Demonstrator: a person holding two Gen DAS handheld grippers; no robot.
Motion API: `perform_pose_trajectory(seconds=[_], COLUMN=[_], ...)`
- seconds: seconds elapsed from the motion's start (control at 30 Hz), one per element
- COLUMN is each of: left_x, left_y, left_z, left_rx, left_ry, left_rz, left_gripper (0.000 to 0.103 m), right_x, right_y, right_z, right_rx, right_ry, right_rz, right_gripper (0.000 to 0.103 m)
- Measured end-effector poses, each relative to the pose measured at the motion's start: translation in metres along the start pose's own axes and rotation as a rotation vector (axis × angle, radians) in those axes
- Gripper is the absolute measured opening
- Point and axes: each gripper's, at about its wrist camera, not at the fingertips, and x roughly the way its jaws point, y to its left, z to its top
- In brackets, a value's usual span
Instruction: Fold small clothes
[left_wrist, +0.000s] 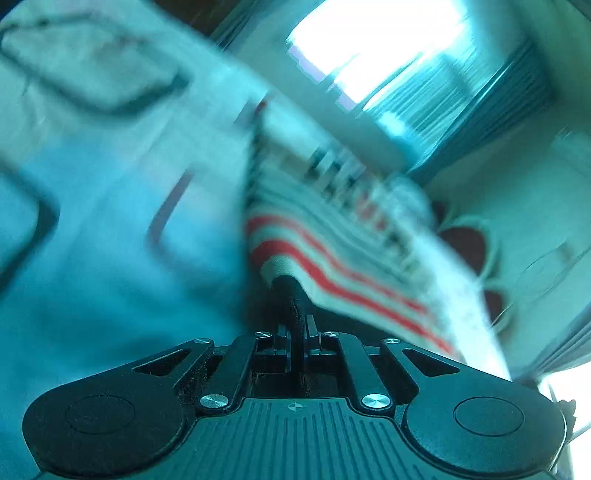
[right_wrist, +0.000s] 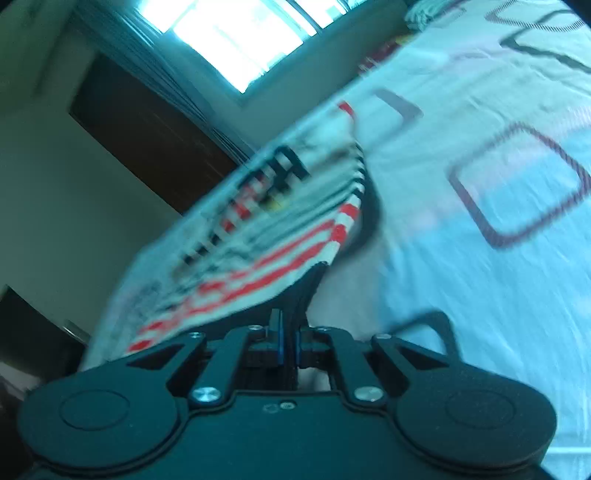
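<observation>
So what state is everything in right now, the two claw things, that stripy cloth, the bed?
Left gripper: shut on the striped garment's edge.
Right gripper: shut on the same garment's edge.
Striped garment: lifted, stretched between both grippers; blurred.
Patterned bedsheet: spread out, lightly wrinkled.
Window: bright with daylight; open or closed, cannot tell.

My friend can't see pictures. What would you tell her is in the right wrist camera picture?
The right gripper is shut on the hem of a small white garment with red stripes and dark letters, holding it up above a pale bedsheet printed with dark squares. The picture is blurred and tilted, with a bright window and a dark wooden panel behind.
</observation>
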Motion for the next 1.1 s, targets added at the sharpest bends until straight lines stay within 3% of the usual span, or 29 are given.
perform_pose_trajectory(seconds=[0.37,0.57,0.83,1.1], left_x=[-0.001,-0.016,-0.01,0.03], left_y=[0.001,-0.013,-0.054,-0.087], left_z=[-0.004,0.007,0.061,0.145], left_rx=[-0.037,-0.072,-0.02,0.013], left_ry=[-0.026,-0.086,-0.18,-0.229], left_rz=[-0.024,-0.1,-0.166,-0.19], left_gripper=[0.005,0.005,0.005,0.005], right_x=[-0.002,-0.012,-0.008,0.016], right_y=[0.0,0.015,0.04,0.062], right_z=[0.0,0.01,0.071,0.16], right_rx=[0.053,0.021,-0.032,-0.021], right_ry=[-0.027,-0.071,-0.164,-0.233], right_rz=[0.041,0.062,0.096,0.156], right_gripper=[0.006,0.006,0.006,0.006])
